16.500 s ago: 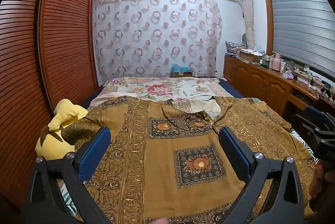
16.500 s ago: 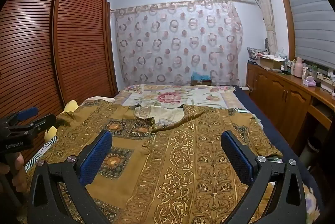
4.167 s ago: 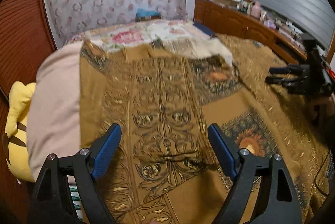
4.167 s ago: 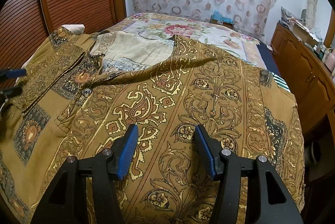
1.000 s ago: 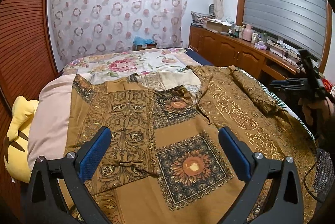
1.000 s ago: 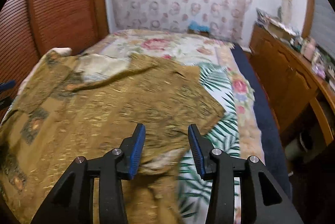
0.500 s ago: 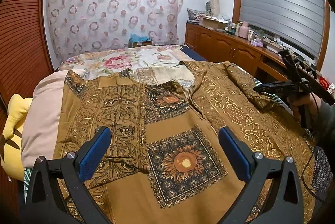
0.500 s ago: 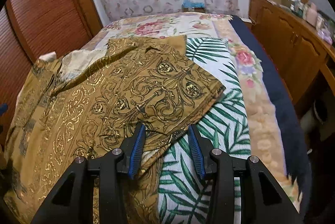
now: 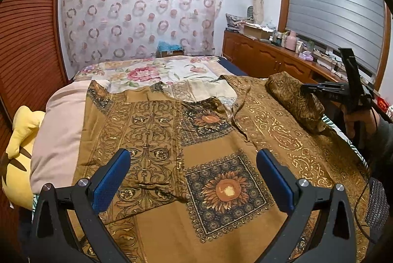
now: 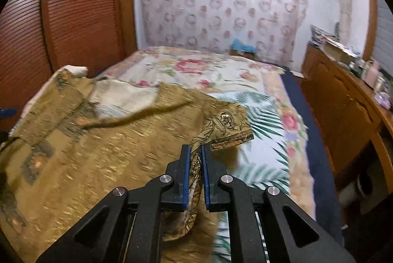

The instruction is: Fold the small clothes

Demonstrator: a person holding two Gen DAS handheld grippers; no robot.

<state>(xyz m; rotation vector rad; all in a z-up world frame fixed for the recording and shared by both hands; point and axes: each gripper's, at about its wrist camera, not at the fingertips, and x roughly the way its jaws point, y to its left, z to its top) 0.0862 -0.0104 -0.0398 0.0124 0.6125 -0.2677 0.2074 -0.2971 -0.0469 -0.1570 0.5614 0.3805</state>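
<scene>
Right claw (image 10: 194, 159) closing on right sleeve (image 10: 222, 126) of brown gold-patterned shirt (image 9: 221, 164); half second ago jaws stood apart over flat cuff, now cloth pinched between blue pads, sleeve bunched and lifted off bed (image 10: 267, 150). Judgement: fold of right sleeve inward beginning.

Left claw (image 9: 194, 179) wide apart, empty, hovering above shirt front; left sleeve already folded in.

Shirt spread across bed. Yellow plush toy (image 9: 17, 140) at left edge, wooden cabinet (image 9: 270, 61) right. Nothing blocks fold path.

Even indoor light; right view motion-blurred, fisheye-bent edges
</scene>
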